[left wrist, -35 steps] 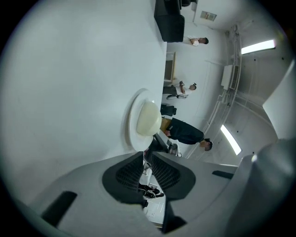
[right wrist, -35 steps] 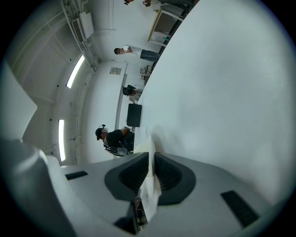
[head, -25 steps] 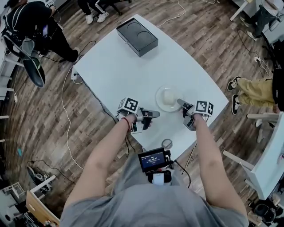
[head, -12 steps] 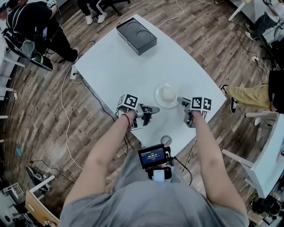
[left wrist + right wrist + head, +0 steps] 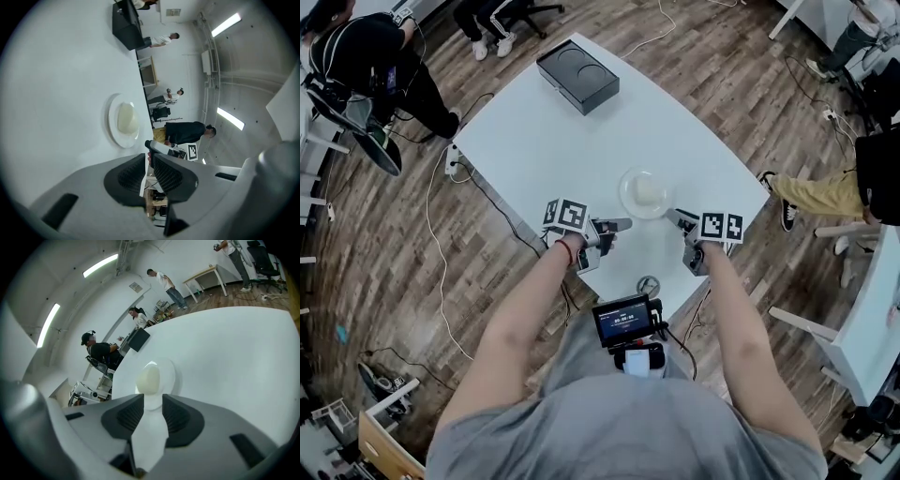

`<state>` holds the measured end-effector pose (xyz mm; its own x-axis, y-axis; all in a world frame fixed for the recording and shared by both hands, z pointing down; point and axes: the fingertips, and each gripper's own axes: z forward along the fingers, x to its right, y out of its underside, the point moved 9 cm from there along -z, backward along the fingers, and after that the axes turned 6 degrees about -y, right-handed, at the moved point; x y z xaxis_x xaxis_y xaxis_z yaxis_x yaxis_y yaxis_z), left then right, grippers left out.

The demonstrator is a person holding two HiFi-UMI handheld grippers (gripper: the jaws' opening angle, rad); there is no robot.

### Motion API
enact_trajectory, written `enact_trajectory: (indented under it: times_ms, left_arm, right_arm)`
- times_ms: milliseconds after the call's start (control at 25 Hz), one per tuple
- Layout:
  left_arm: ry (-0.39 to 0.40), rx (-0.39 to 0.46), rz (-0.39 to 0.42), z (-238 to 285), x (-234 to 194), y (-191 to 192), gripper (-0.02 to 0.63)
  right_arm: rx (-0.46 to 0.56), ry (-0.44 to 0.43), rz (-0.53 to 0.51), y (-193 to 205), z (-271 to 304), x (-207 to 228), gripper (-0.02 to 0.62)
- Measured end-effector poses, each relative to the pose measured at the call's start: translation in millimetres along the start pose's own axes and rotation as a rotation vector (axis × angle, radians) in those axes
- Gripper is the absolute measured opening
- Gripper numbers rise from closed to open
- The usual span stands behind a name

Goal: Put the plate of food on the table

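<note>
A white plate [image 5: 628,183] carrying a pale mound of food [image 5: 649,192] rests on the white table [image 5: 544,141], near its front edge. My left gripper [image 5: 623,225] is just left of and nearer than the plate, lying sideways, its jaws shut with only a thin slit and nothing between them. My right gripper [image 5: 675,217] is at the plate's right, with its tips close to the rim. In the right gripper view the plate [image 5: 168,373] lies straight ahead of the open jaws [image 5: 152,411]. The left gripper view shows the plate [image 5: 112,123] beyond the jaws [image 5: 149,161].
A black box [image 5: 577,72] sits at the table's far end. A small ring-shaped object [image 5: 649,284] lies at the table's near edge. Seated and standing people [image 5: 366,56] surround the table. Cables [image 5: 441,244] run over the wood floor on the left.
The right gripper's tips, which were at the plate's rim, now sit slightly back from it. The left gripper stays beside the plate. The plate has not moved on the table.
</note>
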<state>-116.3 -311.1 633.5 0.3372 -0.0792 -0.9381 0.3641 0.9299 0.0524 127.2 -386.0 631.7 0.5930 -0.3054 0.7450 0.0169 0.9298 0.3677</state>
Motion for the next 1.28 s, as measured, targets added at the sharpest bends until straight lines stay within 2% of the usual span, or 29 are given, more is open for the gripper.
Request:
enact_trajectory:
  times_ms: [120, 240, 360, 640, 800, 1040, 1200, 1280]
  left_arm:
    - [-0.021, 0.021, 0.109, -3.4, 4.5, 6.9, 0.04]
    - [-0.062, 0.023, 0.195, -5.2, 6.3, 16.8, 0.04]
    - [-0.108, 0.03, 0.274, -7.8, 9.2, 27.3, 0.039]
    - [-0.096, 0.099, 0.415, -24.5, 25.3, 66.2, 0.038]
    - [-0.105, 0.157, 0.495, -39.3, 35.9, 89.8, 0.038]
    - [-0.121, 0.267, 0.573, -64.9, 47.4, 114.8, 0.038]
    - [-0.114, 0.293, 0.572, -74.6, 58.1, 137.2, 0.038]
    - [-0.12, 0.291, 0.597, -77.7, 61.8, 138.3, 0.038]
  right_arm:
    - [0.047, -0.046, -0.041, 14.2, -7.9, -13.4, 0.121]
    - [0.05, -0.08, -0.099, 29.1, -15.6, -26.3, 0.115]
    - [0.048, -0.095, -0.18, 41.3, -24.0, -39.4, 0.069]
    - [0.081, -0.14, -0.306, 75.4, -53.2, -74.6, 0.052]
    - [0.133, -0.157, -0.302, 96.7, -73.2, -86.7, 0.052]
    - [0.242, -0.197, -0.28, 118.6, -96.0, -102.3, 0.052]
    - [0.237, -0.202, -0.273, 140.3, -111.1, -111.7, 0.052]
    - [0.234, -0.219, -0.27, 145.0, -110.3, -114.6, 0.052]
